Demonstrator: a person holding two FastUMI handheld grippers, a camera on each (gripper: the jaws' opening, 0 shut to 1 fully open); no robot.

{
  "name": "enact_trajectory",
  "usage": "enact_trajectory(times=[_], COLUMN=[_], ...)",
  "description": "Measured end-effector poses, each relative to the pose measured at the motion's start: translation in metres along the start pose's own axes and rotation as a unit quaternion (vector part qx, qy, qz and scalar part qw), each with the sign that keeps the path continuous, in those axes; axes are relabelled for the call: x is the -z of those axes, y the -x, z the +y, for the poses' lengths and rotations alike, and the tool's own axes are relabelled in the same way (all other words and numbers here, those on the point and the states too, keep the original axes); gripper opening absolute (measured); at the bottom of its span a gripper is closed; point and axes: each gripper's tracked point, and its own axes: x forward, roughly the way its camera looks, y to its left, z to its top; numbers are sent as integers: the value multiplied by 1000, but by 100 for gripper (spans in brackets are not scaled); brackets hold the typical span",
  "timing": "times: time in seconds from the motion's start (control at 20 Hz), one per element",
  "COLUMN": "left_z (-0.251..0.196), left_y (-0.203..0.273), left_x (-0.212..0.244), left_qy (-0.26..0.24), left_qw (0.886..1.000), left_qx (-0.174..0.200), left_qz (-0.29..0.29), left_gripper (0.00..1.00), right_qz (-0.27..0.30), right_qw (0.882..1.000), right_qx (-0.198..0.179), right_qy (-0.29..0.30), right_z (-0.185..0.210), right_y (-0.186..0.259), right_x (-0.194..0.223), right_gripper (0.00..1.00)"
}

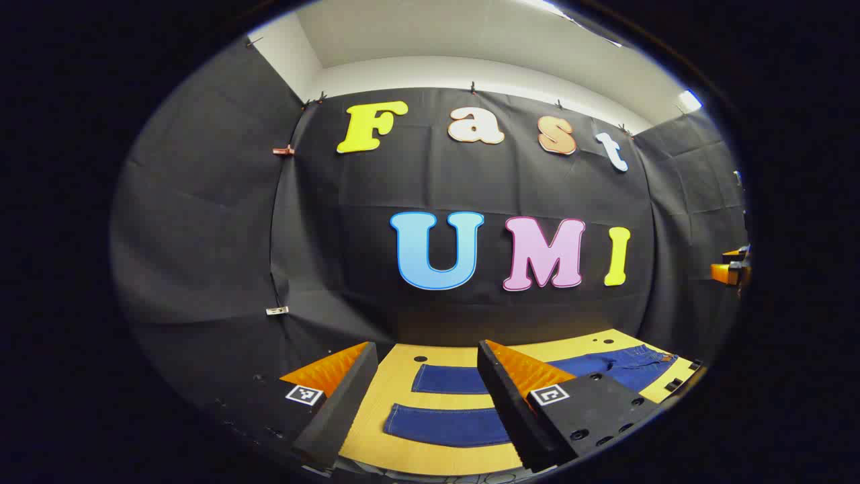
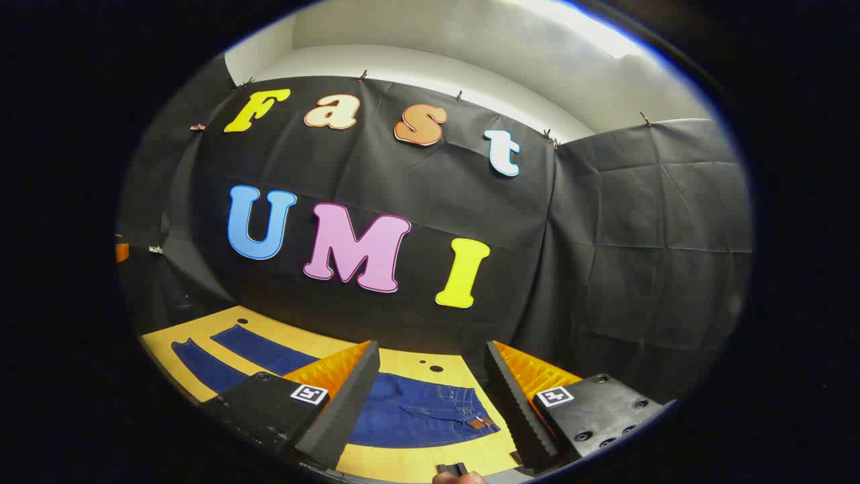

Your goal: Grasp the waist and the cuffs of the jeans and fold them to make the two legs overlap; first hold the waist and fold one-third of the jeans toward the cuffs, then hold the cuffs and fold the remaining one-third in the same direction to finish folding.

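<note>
Dark blue jeans (image 2: 410,413) flat and unfolded, 2 legs spread apart, waistband with tan patch.

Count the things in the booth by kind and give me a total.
Jeans: 1
Table: 1
Grippers, left gripper and right gripper: 2
Total: 4

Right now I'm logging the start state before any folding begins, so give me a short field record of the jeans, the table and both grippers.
jeans: spread flat, unfolded, legs apart
waist: below the right gripper
cuffs: below the left gripper, two separate leg ends
table: yellow top, small dark holes
left gripper: fingers open, above the cuffs, holding nothing
right gripper: fingers open, above the waist, holding nothing
folds done: none
</note>
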Motion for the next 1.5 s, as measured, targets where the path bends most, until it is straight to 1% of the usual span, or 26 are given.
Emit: enact_trajectory(times=[0.05, 0.25, 0.45, 0.5, 0.6, 0.8, 0.85, 0.9, 1.05, 1.15, 1.2, 1.3, 1.35, 1.45, 1.5], left_z=[-1, 1, 6, 5, 5, 3, 2, 1, 0, -5, -7, -15, -18, -21, -20], left_y=[1, 0, 0, 0, -1, -1, 0, -2, -1, -3, 1, 11, 16, 27, 32], left_x=[-2, -2, 3, 6, 6, 5, 3, 4, 9, 3, -3, -8, -8, -5, -4], left_qy=[2, 10, 10, 11, 15, 14, 14, 15, 15, 9, 6, 4, 6, 10, 10], left_qw=[1000, 1000, 1000, 1000, 1000, 1000, 1000, 1000, 1000, 1000, 1000, 1000, 1000, 1000, 1000], left_qx=[2, 1, -4, -4, -3, -3, -2, -2, -5, -11, -13, -15, -17, -23, -27], left_qz=[-2, 1, 9, 10, 12, 9, 8, 8, 23, 22, 15, 1, 0, 5, 5], left_gripper=[96, 96, 96, 96, 96, 96, 96, 96, 96, 96, 96, 96, 96, 96, 96], right_qz=[4, 14, 13, 12, 9, 2, 1, 0, -17, -22, -21, -17, -18, -29, -31], right_qw=[1000, 999, 999, 1000, 1000, 1000, 1000, 1000, 1000, 999, 999, 998, 998, 996, 995], right_qx=[2, 9, 16, 15, 8, 0, -2, -3, -8, -15, -25, -50, -57, -76, -87], right_qy=[-3, -33, -25, -24, -23, -19, -18, -18, -19, -18, -22, -26, -25, -29, -32], right_z=[-1, -4, -8, -7, -1, 7, 9, 10, 17, 26, 34, 53, 58, 73, 82], right_y=[-1, -2, 1, 1, 2, 0, 0, -1, -4, -11, -16, -24, -30, -36, -38], right_x=[1, 0, 1, 1, -2, -6, -7, -7, -13, -10, -9, -9, -11, -19, -22], right_gripper=[96, 96, 96, 94, 96, 96, 94, 96, 96, 96, 94, 96, 94, 98, 96])
